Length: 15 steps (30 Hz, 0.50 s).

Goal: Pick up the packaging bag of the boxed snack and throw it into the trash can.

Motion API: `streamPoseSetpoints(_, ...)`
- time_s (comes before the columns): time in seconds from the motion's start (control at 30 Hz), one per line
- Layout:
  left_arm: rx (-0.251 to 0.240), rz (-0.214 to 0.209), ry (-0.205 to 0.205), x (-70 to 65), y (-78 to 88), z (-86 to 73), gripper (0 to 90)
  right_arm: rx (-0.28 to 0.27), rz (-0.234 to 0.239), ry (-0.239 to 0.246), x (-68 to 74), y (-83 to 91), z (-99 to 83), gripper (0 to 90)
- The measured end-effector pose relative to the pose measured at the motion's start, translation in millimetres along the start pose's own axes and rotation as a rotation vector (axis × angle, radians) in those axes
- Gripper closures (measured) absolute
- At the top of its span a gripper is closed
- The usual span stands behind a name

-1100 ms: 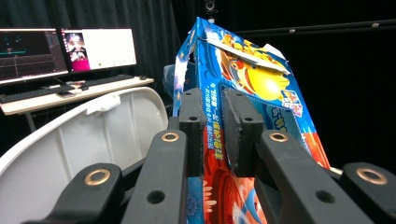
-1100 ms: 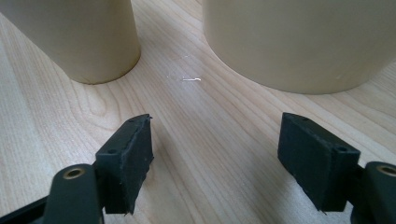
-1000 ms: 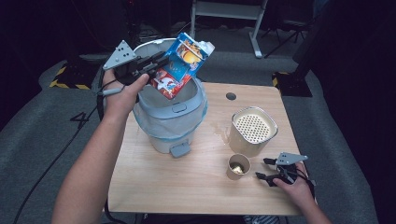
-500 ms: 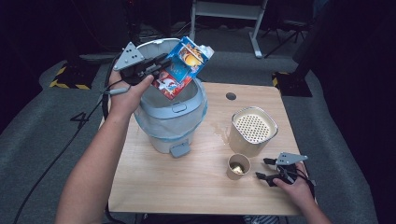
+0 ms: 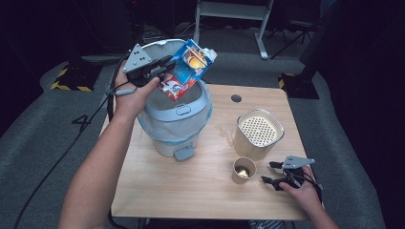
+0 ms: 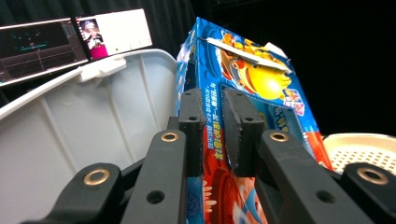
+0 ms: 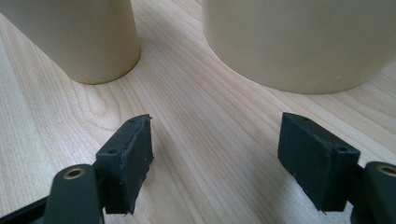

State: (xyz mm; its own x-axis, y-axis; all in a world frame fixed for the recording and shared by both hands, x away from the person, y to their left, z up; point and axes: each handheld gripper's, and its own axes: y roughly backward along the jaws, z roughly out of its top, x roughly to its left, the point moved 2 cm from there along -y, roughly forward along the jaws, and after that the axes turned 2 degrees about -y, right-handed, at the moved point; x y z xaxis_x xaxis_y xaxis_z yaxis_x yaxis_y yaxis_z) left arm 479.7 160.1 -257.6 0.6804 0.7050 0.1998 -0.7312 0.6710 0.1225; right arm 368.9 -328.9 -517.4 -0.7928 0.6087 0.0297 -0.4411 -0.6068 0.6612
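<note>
While our left tool (image 5: pixel 162 69) pinches a blue-and-red carton (image 5: pixel 187 69) tilted above the open grey bin (image 5: pixel 175 119), its print shows a yellow cartoon figure and small writing we cannot read. Our right tool (image 5: pixel 273 173) rests spread and empty on the table (image 5: pixel 191 186), near the paper cup (image 5: pixel 243 170).

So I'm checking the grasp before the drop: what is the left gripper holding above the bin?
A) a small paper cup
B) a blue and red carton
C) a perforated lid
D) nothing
B: the left gripper has its jaws pinched on the blue and red carton, held tilted over the open bin.
</note>
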Motion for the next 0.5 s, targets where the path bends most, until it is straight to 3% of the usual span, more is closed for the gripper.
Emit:
streamPoseSetpoints(0.07,0.014,-0.005,-0.004,0.7,0.0,0.2,77.8,0.0,0.0,0.0,0.0,0.0,0.0,26.7)
streamPoseSetpoints(0.1,0.018,-0.018,0.015,0.1,-0.4,0.3,76.1,0.0,0.0,0.0,0.0,0.0,0.0,26.7)
streamPoseSetpoints(0.2,0.006,-0.037,0.085,-2.9,2.0,3.4,55.1,0.0,0.0,0.0,0.1,0.0,0.0,26.7)
streamPoseSetpoints(0.3,0.017,-0.042,0.077,-6.9,11.9,9.0,44.5,0.0,0.0,0.0,0.0,0.0,0.0,26.7)
streamPoseSetpoints(0.5,0.047,-0.075,0.05,-19.3,39.0,13.2,44.0,0.0,0.0,-0.001,-0.1,0.0,0.0,26.7)
